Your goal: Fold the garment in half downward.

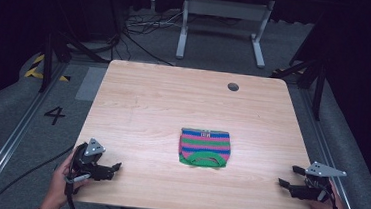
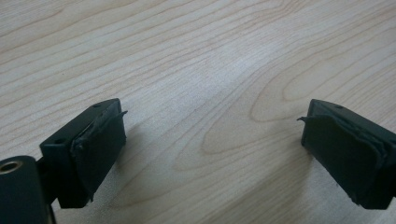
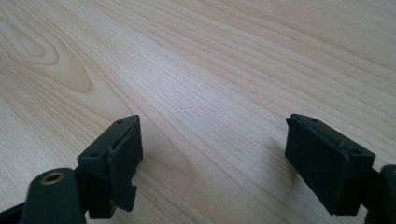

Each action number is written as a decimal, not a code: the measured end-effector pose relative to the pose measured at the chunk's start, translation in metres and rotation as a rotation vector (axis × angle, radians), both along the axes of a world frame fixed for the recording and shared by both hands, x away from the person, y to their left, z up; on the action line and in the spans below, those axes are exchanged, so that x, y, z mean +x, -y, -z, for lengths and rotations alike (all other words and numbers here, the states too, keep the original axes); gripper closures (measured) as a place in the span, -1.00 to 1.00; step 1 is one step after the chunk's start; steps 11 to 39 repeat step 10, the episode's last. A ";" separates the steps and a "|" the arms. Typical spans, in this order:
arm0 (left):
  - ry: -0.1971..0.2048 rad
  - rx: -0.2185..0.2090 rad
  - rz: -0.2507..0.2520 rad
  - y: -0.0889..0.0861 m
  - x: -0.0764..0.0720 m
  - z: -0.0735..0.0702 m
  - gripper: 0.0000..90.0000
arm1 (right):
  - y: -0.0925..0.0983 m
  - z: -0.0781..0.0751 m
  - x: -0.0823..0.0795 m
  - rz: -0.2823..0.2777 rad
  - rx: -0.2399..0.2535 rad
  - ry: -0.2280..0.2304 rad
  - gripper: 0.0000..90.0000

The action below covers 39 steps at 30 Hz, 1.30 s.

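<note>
A small folded knit garment (image 1: 205, 147) with pink, green and blue stripes lies flat a little in front of the middle of the light wooden table (image 1: 174, 98). My left gripper (image 1: 116, 168) rests at the front left corner, held by a hand, pointing right toward the garment and well apart from it. In the left gripper view its jaws (image 2: 212, 121) stand wide open over bare wood. My right gripper (image 1: 288, 176) sits at the front right edge, pointing left. The right gripper view has its jaws (image 3: 212, 130) wide open, nothing between them.
A round dark cable hole (image 1: 233, 86) is set in the table's far right part. Beyond the table stands a white desk frame (image 1: 226, 10) with cables on the grey floor. A painted number 4 (image 1: 54, 115) marks the floor at the left.
</note>
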State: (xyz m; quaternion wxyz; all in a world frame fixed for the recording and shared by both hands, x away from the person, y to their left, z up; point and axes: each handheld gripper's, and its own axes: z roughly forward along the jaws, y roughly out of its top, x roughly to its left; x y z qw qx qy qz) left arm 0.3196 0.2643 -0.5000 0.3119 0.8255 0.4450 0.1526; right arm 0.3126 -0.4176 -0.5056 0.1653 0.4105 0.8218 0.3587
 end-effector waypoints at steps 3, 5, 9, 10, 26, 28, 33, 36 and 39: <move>0.000 -0.001 0.000 0.000 0.000 0.000 -0.88 | 0.000 0.000 0.000 0.001 0.001 -0.001 -0.57; -0.001 -0.002 -0.001 0.000 0.000 0.000 -0.88 | 0.000 0.000 0.000 0.001 0.001 -0.001 -0.57; -0.004 0.002 -0.006 0.000 0.001 0.000 -0.90 | 0.000 0.000 0.000 0.001 0.002 -0.002 -0.57; -0.004 0.002 -0.006 0.000 0.001 0.000 -0.91 | 0.000 0.000 0.000 0.001 0.002 -0.002 -0.57; -0.004 0.002 -0.006 0.000 0.001 0.000 -0.91 | 0.000 0.000 0.000 0.001 0.002 -0.002 -0.57; -0.004 0.002 -0.006 0.000 0.001 0.000 -0.91 | 0.000 0.000 0.000 0.001 0.002 -0.002 -0.57; -0.004 0.002 -0.006 0.000 0.001 0.000 -0.91 | 0.000 0.000 0.000 0.001 0.002 -0.002 -0.57; -0.004 0.002 -0.006 0.000 0.001 0.000 -0.91 | 0.000 0.000 0.000 0.001 0.002 -0.002 -0.57; -0.004 0.002 -0.006 0.000 0.001 0.000 -0.91 | 0.000 0.000 0.000 0.001 0.002 -0.002 -0.57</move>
